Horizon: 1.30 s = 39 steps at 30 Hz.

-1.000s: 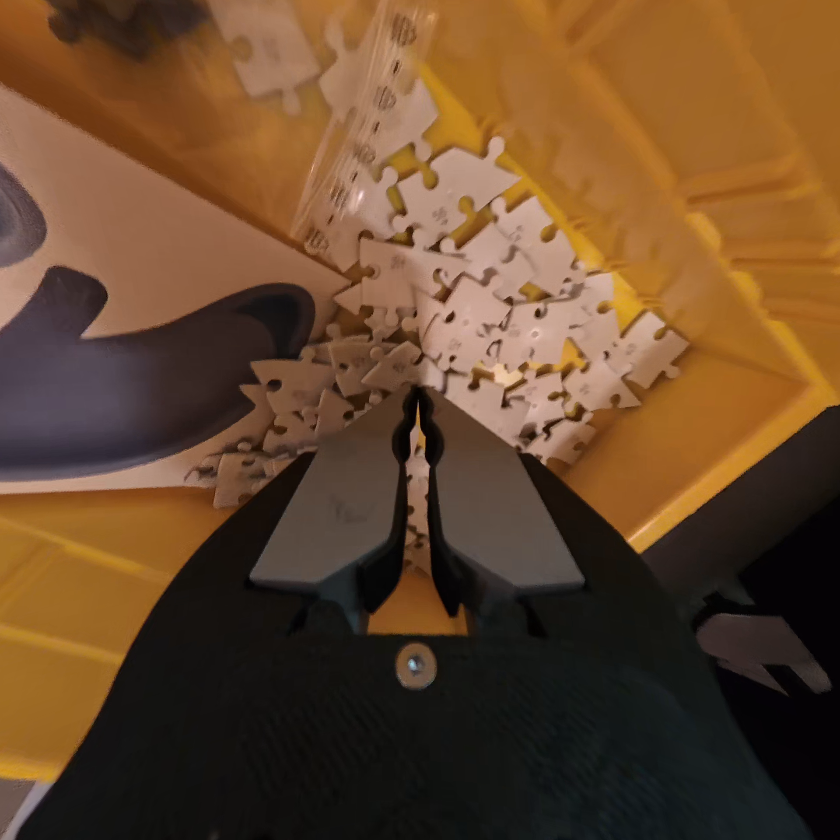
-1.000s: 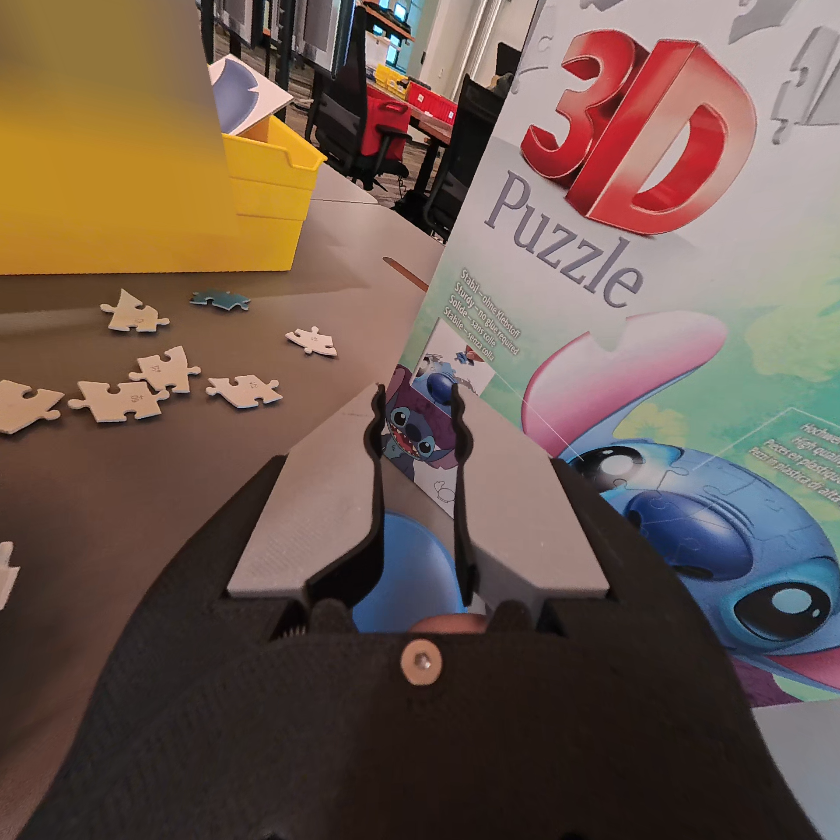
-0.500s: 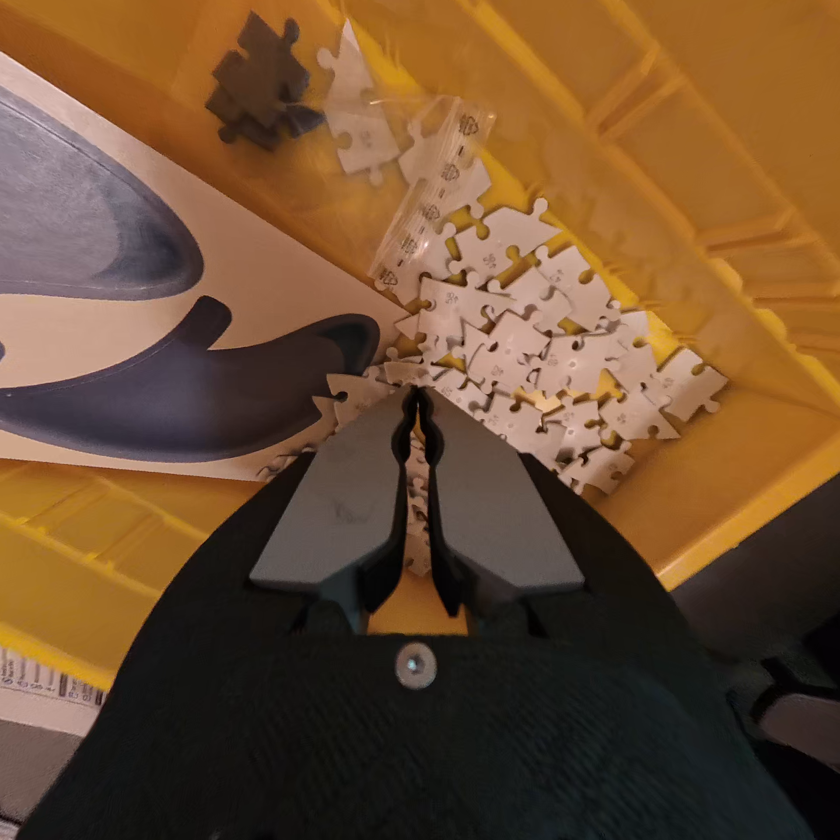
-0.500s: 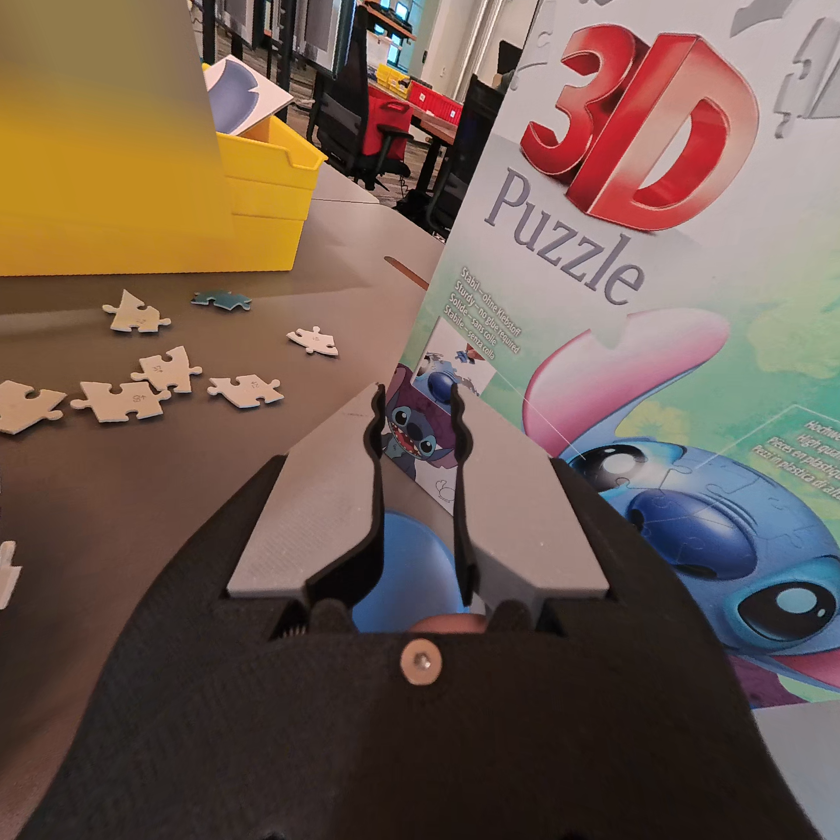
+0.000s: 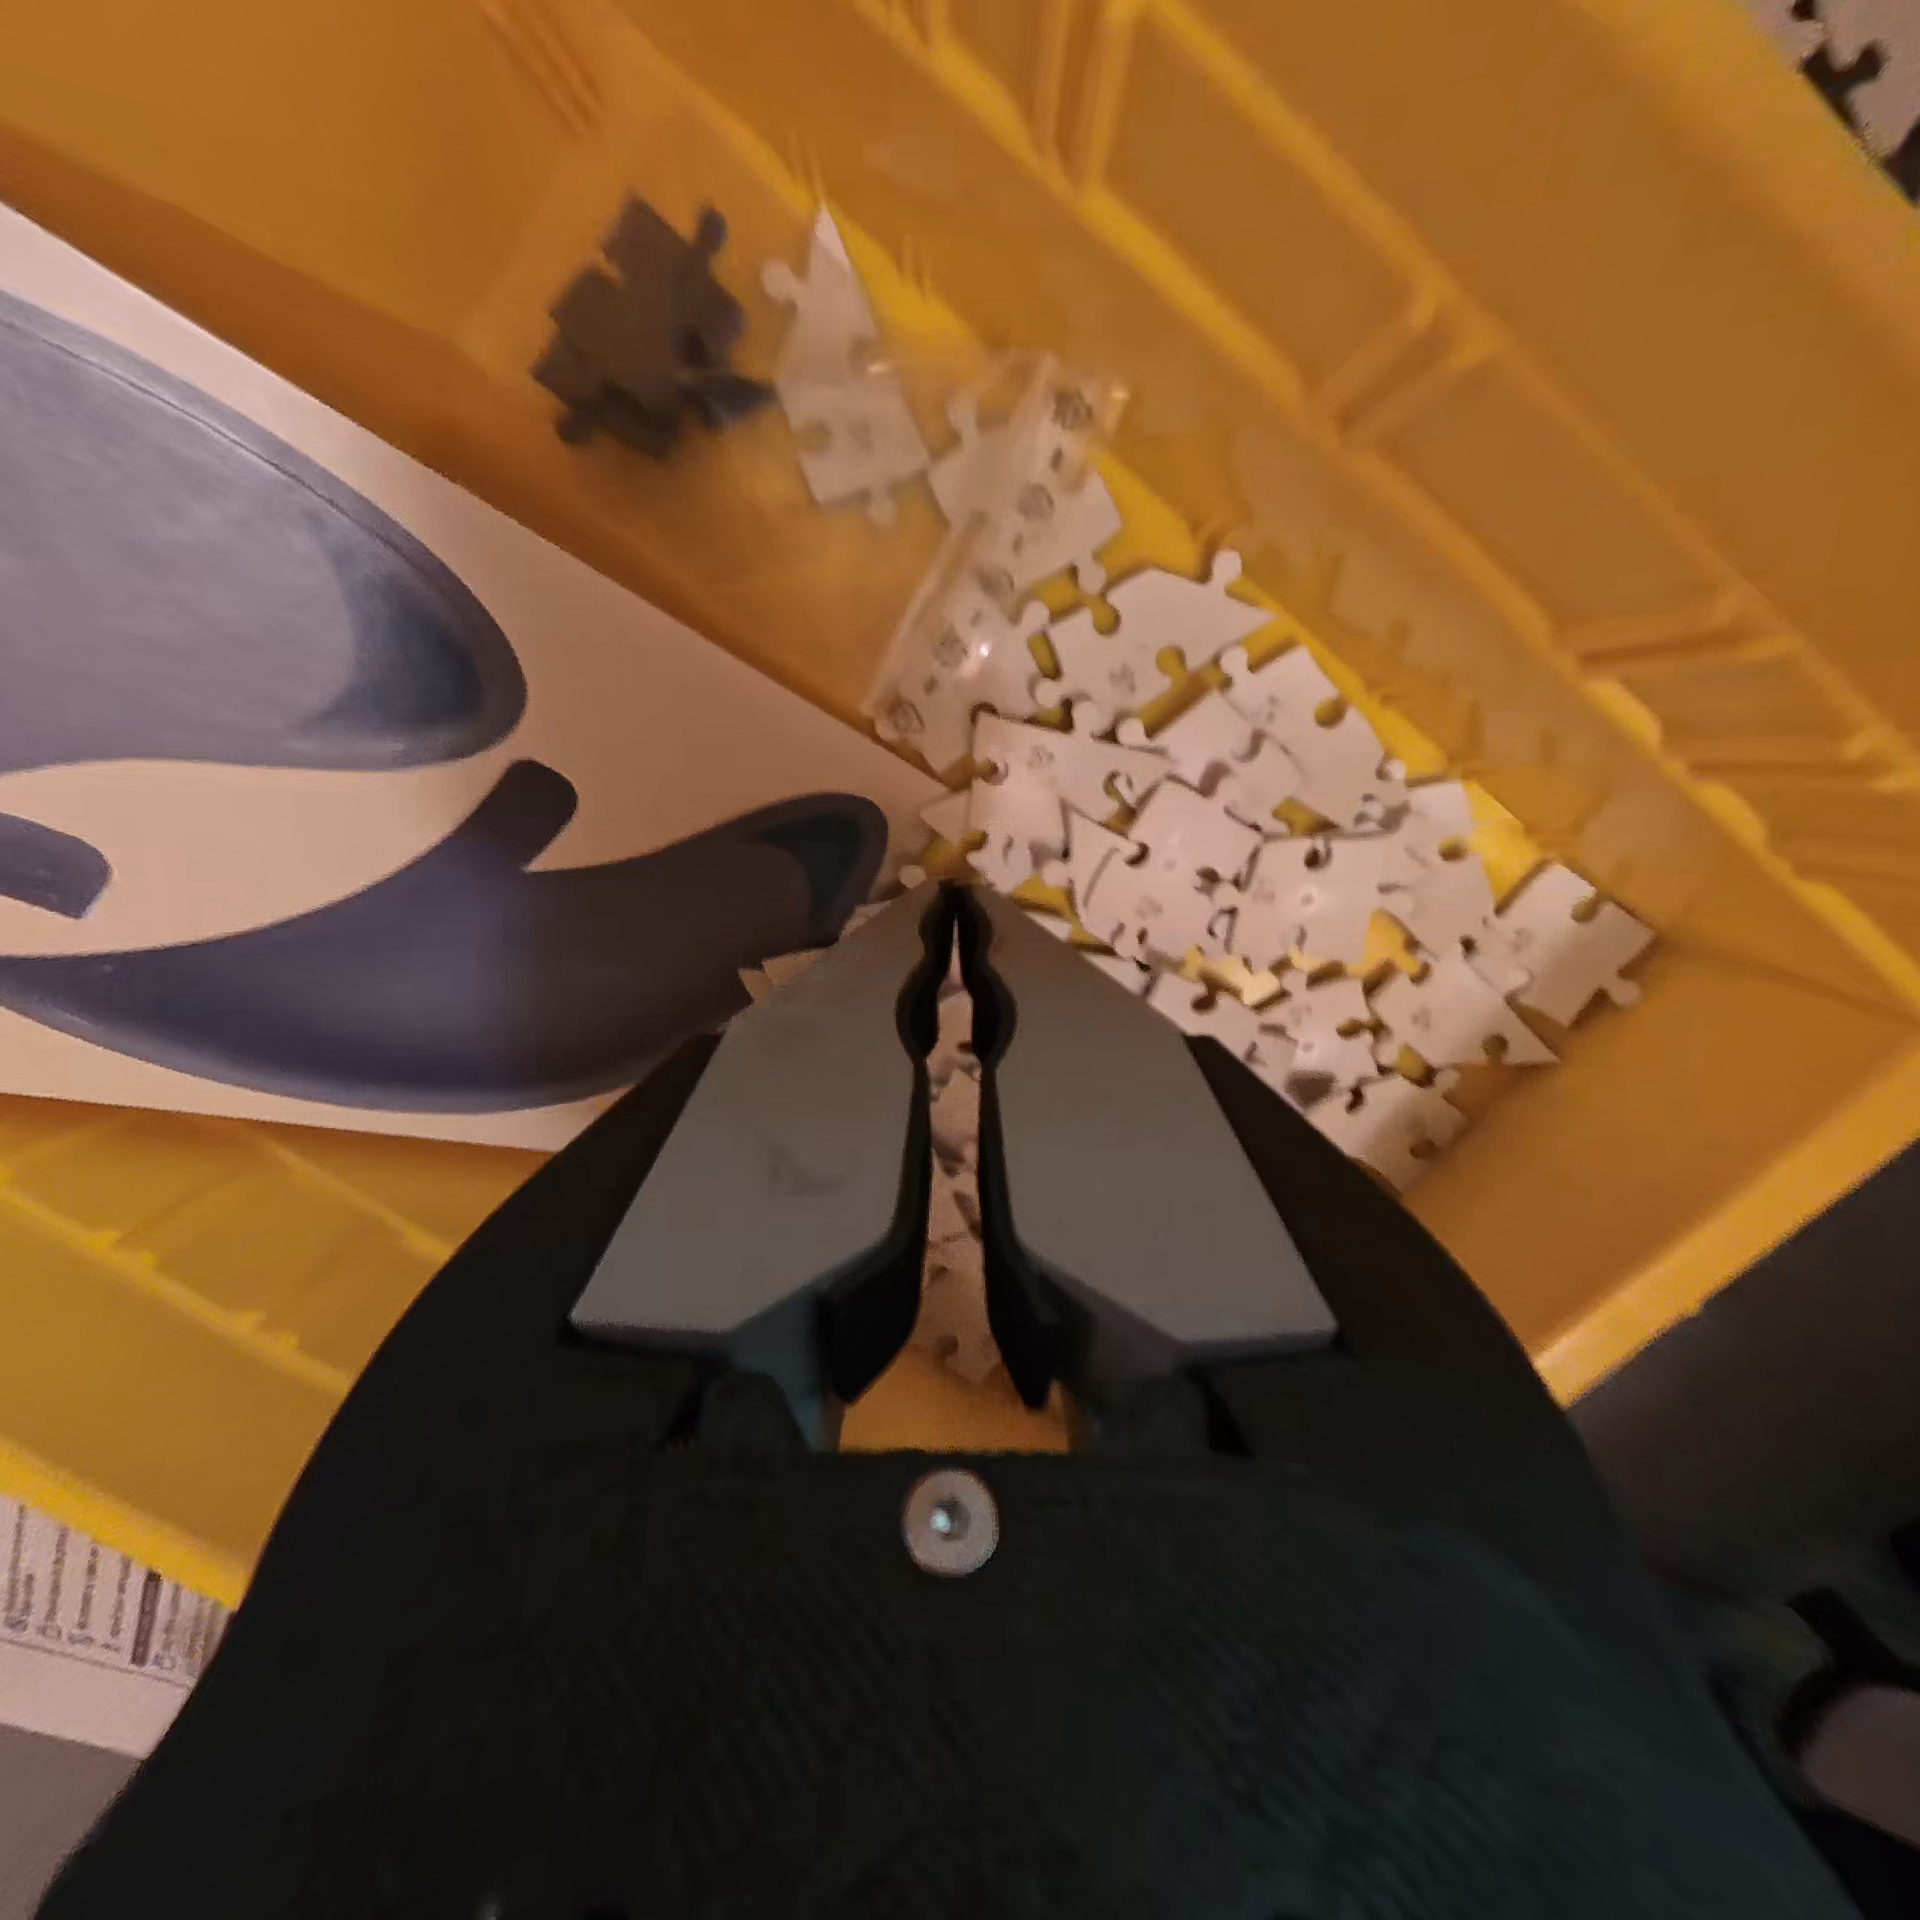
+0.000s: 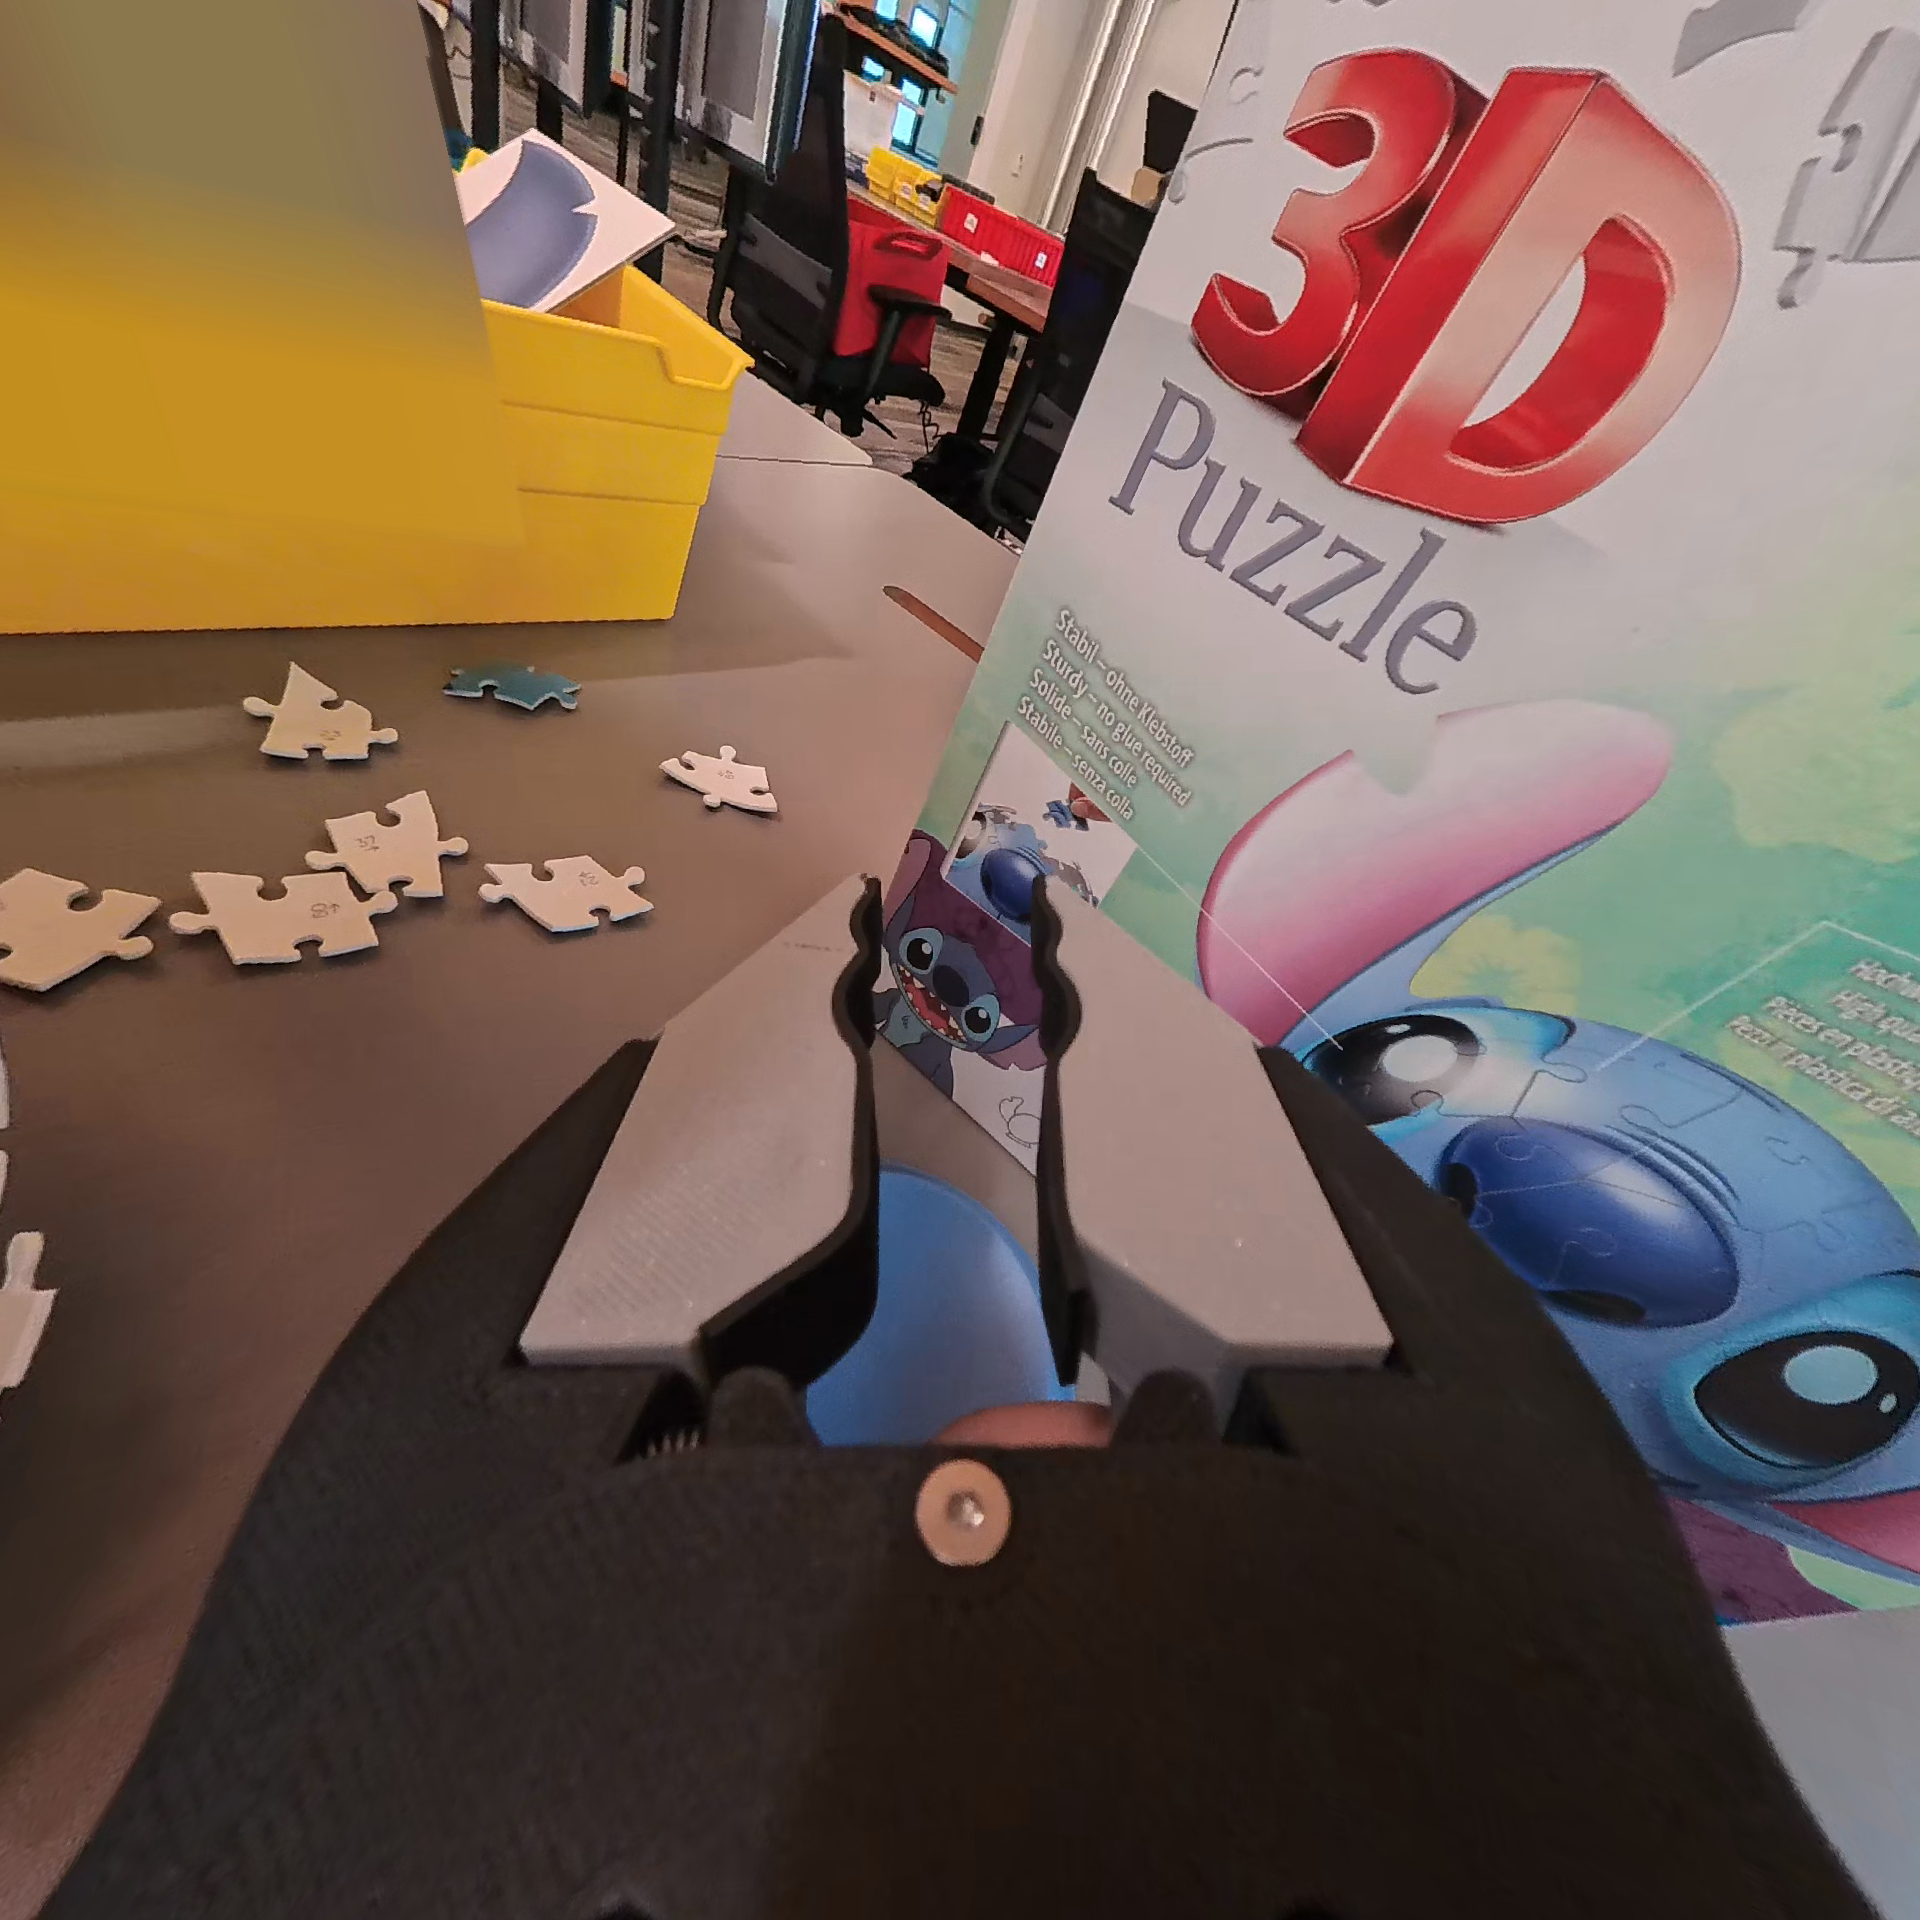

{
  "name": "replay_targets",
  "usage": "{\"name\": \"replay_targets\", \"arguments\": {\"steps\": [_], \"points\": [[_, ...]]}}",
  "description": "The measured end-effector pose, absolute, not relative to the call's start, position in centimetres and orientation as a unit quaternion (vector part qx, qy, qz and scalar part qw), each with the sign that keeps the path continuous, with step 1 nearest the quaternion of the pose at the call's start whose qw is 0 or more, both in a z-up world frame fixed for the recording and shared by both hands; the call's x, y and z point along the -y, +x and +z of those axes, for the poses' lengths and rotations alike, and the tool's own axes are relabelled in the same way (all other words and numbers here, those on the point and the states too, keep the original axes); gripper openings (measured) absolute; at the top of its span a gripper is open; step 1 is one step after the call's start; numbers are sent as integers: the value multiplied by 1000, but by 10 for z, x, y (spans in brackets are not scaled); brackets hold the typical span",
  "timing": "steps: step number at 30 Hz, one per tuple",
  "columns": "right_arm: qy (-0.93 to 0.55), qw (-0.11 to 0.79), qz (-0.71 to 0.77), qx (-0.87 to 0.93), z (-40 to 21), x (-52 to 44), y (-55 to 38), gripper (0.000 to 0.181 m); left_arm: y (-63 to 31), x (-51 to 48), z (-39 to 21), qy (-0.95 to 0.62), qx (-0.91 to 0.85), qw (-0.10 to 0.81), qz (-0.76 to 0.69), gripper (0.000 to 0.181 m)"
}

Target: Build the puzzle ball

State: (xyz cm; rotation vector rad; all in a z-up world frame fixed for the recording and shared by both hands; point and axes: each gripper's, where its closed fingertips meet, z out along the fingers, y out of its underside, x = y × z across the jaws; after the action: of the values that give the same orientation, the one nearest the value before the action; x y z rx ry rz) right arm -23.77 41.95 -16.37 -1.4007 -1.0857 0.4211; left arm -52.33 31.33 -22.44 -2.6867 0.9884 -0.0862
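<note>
My left gripper [image 5: 954, 906] is shut above a heap of white puzzle pieces [image 5: 1247, 862] in the corner of a yellow bin [image 5: 1351, 260]. A thin pale edge, seemingly a white puzzle piece, shows between its tips. My right gripper [image 6: 951, 904] is open and empty, low over the dark table [image 6: 416, 1091], facing the upright puzzle box [image 6: 1455, 727]. A blue rounded part [image 6: 935, 1309] lies under its fingers. Several loose white pieces [image 6: 281, 914] and one teal piece [image 6: 511, 686] lie on the table to its left.
In the bin are a printed sheet with dark blue shapes [image 5: 312, 831], a clear bag [image 5: 997, 540] and a few dark pieces [image 5: 655, 332]. The yellow bin [image 6: 603, 468] stands at the table's back left. Office chairs and desks stand beyond.
My left gripper, still shut, has drawn back from the heap, so more of the bin and the sheet shows. My right gripper has not moved.
</note>
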Motion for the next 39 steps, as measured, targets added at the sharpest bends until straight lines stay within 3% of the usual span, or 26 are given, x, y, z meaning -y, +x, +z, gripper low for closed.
{"name": "replay_targets", "arguments": {"steps": [9, 18, 30, 39], "points": [[-607, 614, 184, 470, -163, -419, -237, 25, -531, -276, -245, -933, -356, 32, -34, 0], [-606, 613, 181, 472, -164, -419, -238, 24, -508, -329, -215, -929, -311, 188, -76, 0], [-606, 612, 182, 475, -165, -419, -239, 24, -524, -278, -246, -937, -342, 36, -55, 0], [-606, 611, 181, 477, -166, -418, -240, 24, -536, -300, -228, -941, -324, 98, -32, 0]]}}
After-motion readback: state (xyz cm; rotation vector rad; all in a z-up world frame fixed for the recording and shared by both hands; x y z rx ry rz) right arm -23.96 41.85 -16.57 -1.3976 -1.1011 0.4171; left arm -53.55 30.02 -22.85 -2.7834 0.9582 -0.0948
